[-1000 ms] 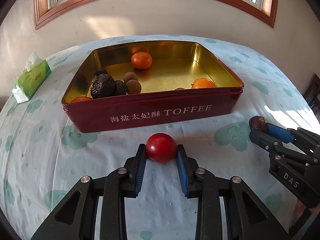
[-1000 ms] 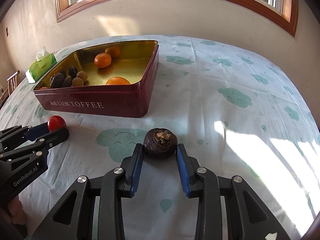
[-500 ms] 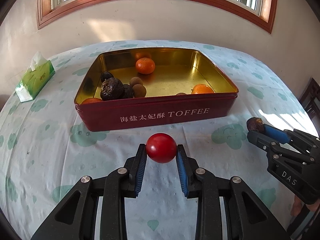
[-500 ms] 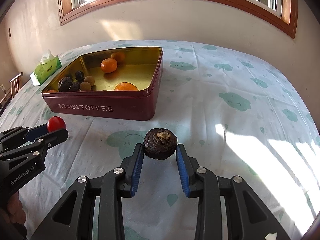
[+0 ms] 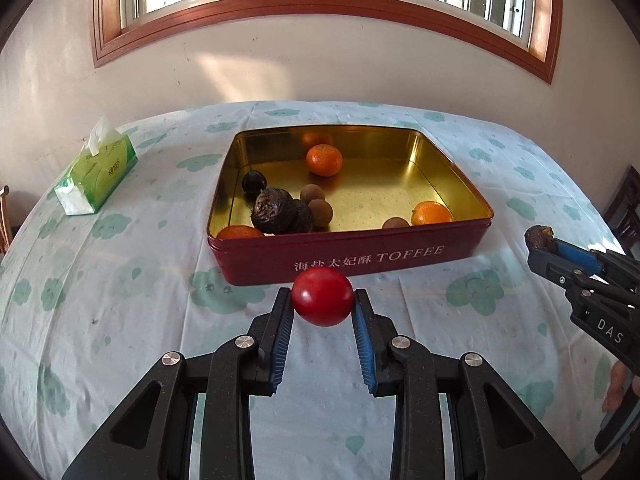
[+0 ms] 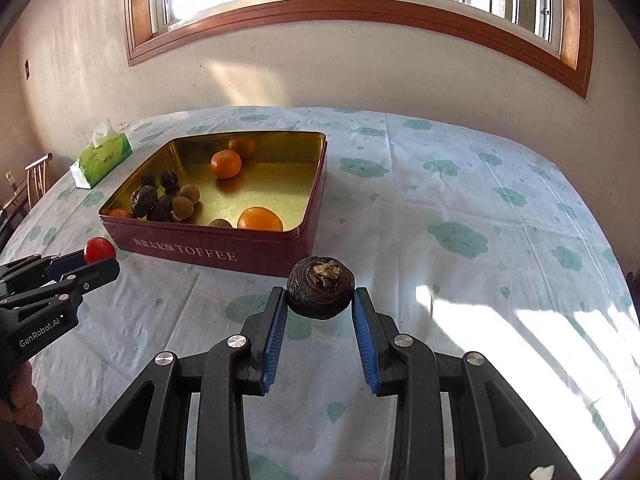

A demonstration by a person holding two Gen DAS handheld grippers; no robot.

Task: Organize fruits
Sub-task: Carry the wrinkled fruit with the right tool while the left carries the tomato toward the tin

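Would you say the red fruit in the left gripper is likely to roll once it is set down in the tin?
Probably: the red fruit looks round and glossy, so it may roll on the tin's smooth floor. The left gripper pinches it only at its sides, so slipping seems possible.

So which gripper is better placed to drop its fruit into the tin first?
Left. The left gripper holds the red fruit just before the tin's front wall; the right gripper sits off its corner.
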